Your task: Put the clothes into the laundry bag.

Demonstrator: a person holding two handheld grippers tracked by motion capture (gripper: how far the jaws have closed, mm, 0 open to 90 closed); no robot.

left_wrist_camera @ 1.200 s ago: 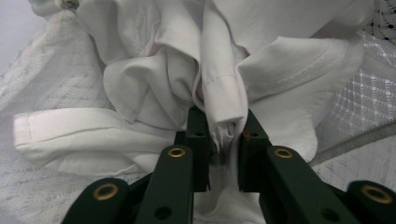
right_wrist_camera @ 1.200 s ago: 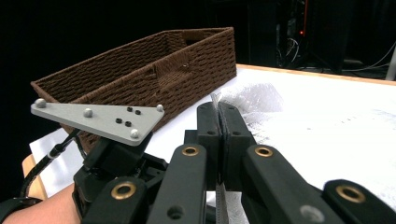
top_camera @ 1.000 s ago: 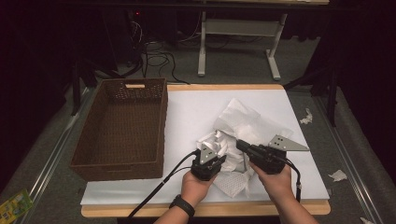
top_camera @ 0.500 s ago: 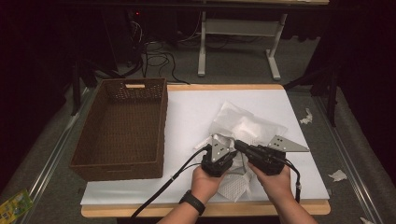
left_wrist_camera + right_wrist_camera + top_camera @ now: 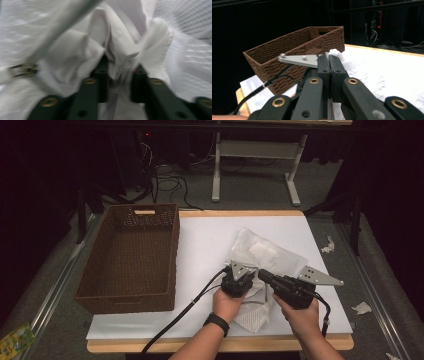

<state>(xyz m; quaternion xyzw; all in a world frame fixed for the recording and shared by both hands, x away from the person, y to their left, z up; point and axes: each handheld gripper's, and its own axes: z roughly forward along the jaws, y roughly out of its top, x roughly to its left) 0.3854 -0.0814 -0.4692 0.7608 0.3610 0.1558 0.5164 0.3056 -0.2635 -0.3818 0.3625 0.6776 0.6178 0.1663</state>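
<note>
A white mesh bag (image 5: 280, 257) lies crumpled on the white table cover, with white cloth (image 5: 125, 47) bunched in it. My left gripper (image 5: 239, 281) points down into the bag's near part. Its jaws have just been opening, and a fold of the cloth still hangs between them (image 5: 118, 72). A zip pull (image 5: 25, 68) and a grey zip edge run past on the left. My right gripper (image 5: 262, 274) sits right beside it, pointing left, with its jaws pressed together (image 5: 328, 57). A white tuft of the bag pokes out at their tips.
A brown wicker basket (image 5: 172, 260) stands empty on the left part of the table, and in the right gripper view the basket (image 5: 287, 50) rises beyond the jaws. Bare white cover (image 5: 210, 230) lies behind the bag. Paper scraps (image 5: 361, 308) lie on the floor at the right.
My left gripper has moved right and a little away from me, up against the right gripper and onto the bag. The right hand has kept still.
</note>
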